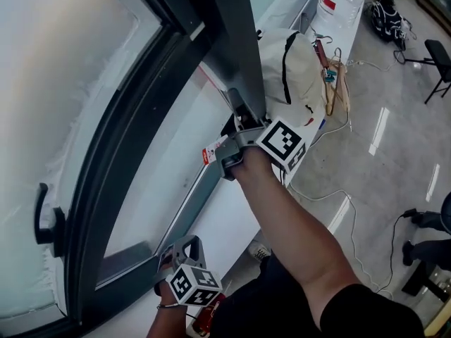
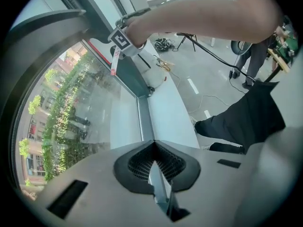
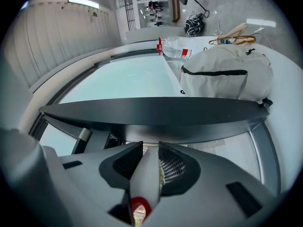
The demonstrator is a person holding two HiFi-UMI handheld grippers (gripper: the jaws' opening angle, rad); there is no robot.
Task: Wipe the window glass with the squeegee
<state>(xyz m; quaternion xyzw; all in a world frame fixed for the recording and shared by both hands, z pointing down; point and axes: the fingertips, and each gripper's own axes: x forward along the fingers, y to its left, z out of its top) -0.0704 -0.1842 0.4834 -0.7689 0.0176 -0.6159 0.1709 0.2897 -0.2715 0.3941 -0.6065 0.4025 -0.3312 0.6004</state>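
The work surface is the window glass [image 1: 63, 83], which is sitting in a dark frame [image 1: 106, 182] above a white sill [image 1: 225, 217]; a grey floor [image 1: 394, 160] is lying beyond the sill's outer edge. Through the glass, the left gripper view is showing trees and buildings outside. The right gripper [image 1: 231, 153] is working at the frame's lower corner, its jaws pinching the pale handle of the squeegee [image 3: 147, 174]. The squeegee's long dark blade [image 3: 151, 112] is crossing the right gripper view just beyond the jaws, with glass behind it; contact with the glass cannot be confirmed. A red-and-white tag [image 1: 211, 153] is hanging below this gripper. The left gripper [image 1: 177, 251] is hovering lower along the frame, near the sill, its jaws pressed together with nothing between them. A black window handle [image 1: 46, 224] is projecting from the frame at the left. The sill between the two grippers is lying bare. Further along the sill, a white bag [image 1: 292, 65] with a black strap is occupying its width, followed by wooden hangers [image 1: 337, 83] and a plastic bottle [image 1: 338, 5] with a red label. Cables [image 1: 352, 224] are trailing across the floor.
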